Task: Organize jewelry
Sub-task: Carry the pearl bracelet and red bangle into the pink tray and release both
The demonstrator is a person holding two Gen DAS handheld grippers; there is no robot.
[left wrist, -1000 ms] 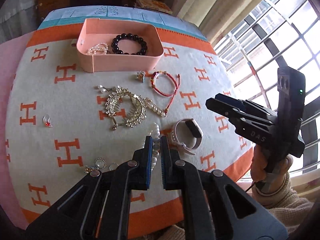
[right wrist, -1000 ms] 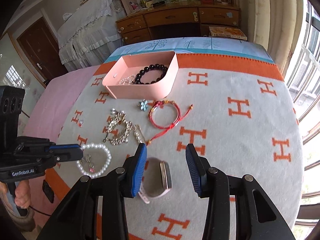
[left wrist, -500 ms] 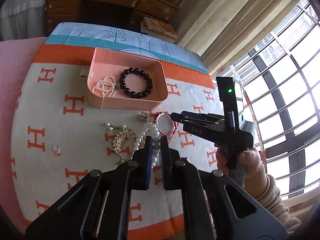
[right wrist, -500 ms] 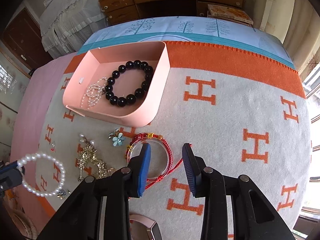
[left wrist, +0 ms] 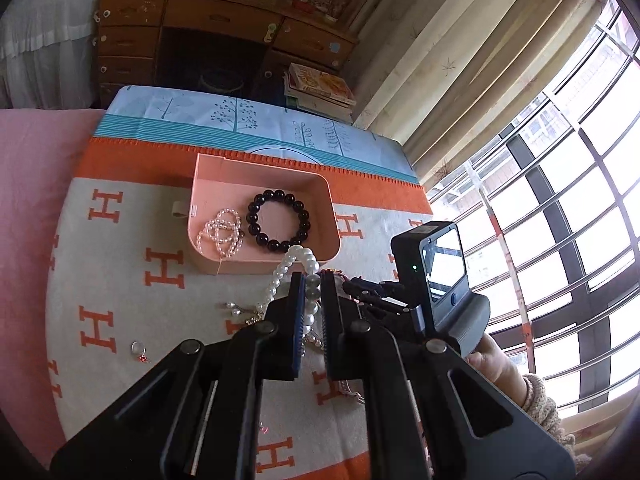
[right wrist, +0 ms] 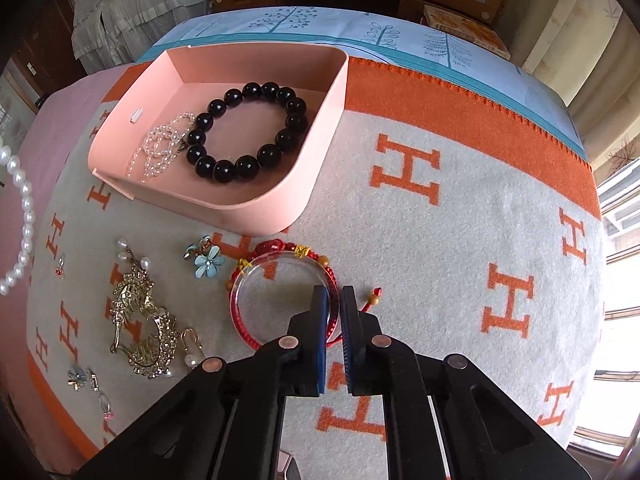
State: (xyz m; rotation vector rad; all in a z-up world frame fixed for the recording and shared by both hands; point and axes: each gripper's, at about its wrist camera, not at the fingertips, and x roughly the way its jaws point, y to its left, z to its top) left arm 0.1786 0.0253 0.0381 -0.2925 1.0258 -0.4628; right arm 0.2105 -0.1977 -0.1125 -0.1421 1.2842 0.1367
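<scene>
My left gripper (left wrist: 311, 280) is shut on a white pearl bracelet (left wrist: 289, 264) and holds it in the air just in front of the pink tray (left wrist: 335, 216); the bracelet also shows at the left edge of the right wrist view (right wrist: 25, 216). The tray (right wrist: 316, 164) holds a black bead bracelet (right wrist: 244, 132) and a small pearl strand (right wrist: 164, 148). My right gripper (right wrist: 334, 300) is shut on the rim of a clear bangle (right wrist: 280, 276) that lies with a red cord bracelet (right wrist: 276, 249) on the cloth.
On the H-patterned cloth (right wrist: 460, 240) lie a gold hair comb (right wrist: 140, 320), a blue flower charm (right wrist: 208, 261), earrings (right wrist: 86, 378) and a small red ring (left wrist: 138, 349). A wooden dresser (left wrist: 192, 40) stands behind; the window (left wrist: 560, 200) is at right.
My left gripper has carried the pearl bracelet forward toward the tray. My right gripper has moved down and closed on the clear bangle's rim.
</scene>
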